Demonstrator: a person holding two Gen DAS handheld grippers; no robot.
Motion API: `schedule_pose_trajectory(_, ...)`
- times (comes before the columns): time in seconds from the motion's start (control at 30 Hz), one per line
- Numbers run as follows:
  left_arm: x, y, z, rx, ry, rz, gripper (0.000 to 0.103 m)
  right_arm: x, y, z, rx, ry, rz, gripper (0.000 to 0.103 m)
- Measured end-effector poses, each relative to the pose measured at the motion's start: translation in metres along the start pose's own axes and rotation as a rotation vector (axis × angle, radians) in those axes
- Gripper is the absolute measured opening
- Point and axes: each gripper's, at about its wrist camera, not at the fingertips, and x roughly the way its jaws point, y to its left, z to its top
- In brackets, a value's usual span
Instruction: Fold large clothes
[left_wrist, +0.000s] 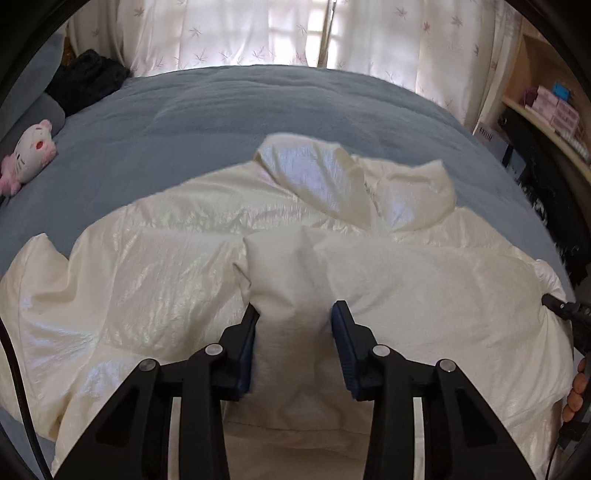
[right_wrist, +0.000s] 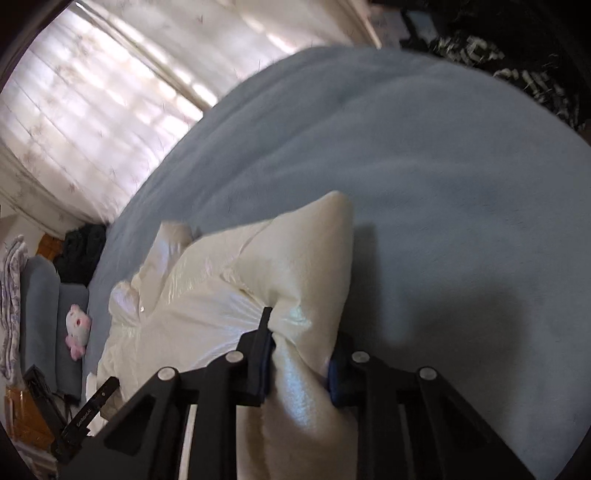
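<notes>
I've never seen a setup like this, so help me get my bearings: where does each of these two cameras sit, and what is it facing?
Left wrist view: sits on the left gripper, facing down over the cream jacket toward the curtains; its fingers pinch a fold; a hand shows at right.
Right wrist view: sits on the right gripper, tilted, clamping a jacket corner on the grey bed.
Both share jacket, bed, curtains, pink plush toy.

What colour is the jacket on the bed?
Glossy cream-white jacket, clearest in the left wrist view.

Jacket lower hem cut off; right view motion-blurred.
</notes>
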Motion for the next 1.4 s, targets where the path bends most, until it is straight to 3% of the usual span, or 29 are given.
schedule_pose_trajectory(0.07,0.008,-0.004,-0.004,0.02,0.013,0.035,0.04,0.017,-0.001,-0.005,-0.051,0.043,-0.094,0.038)
schedule_pose_trajectory(0.13,0.007,-0.007,-0.004,0.045,0.003,0.063,0.041,0.021,-0.001,-0.008,-0.053,0.061,-0.138,0.048)
schedule_pose_trajectory(0.33,-0.029,0.002,-0.004,0.069,-0.065,0.096,0.041,-0.015,0.018,0.001,-0.054,0.07,-0.229,0.051)
schedule_pose_trajectory(0.43,-0.06,0.005,-0.006,0.076,-0.136,0.101,0.041,-0.05,0.027,-0.001,-0.087,0.026,-0.279,0.069)
schedule_pose_trajectory(0.6,-0.096,0.006,-0.005,0.066,-0.187,0.019,0.041,-0.093,0.044,-0.015,-0.088,-0.117,-0.183,0.069)
schedule_pose_trajectory(0.73,-0.101,-0.009,-0.002,0.027,-0.158,-0.047,0.041,-0.09,0.071,-0.029,-0.184,-0.064,-0.096,0.069)
schedule_pose_trajectory(0.9,-0.071,-0.04,-0.013,0.038,-0.057,-0.097,0.041,-0.049,0.12,-0.061,-0.304,0.016,-0.041,0.069)
schedule_pose_trajectory(1.03,-0.04,-0.056,-0.032,0.06,0.022,-0.086,0.041,-0.019,0.143,-0.094,-0.419,0.045,-0.057,0.069)
schedule_pose_trajectory(1.13,-0.02,-0.057,-0.044,0.077,0.055,-0.042,0.041,-0.003,0.139,-0.112,-0.481,0.062,-0.105,0.069)
schedule_pose_trajectory(1.27,-0.01,-0.05,-0.047,0.077,0.07,-0.038,0.041,-0.01,0.111,-0.112,-0.481,0.023,-0.165,0.067)
schedule_pose_trajectory(1.4,-0.008,-0.048,-0.048,0.076,0.076,-0.034,0.041,-0.023,0.064,-0.098,-0.402,-0.037,-0.303,0.067)
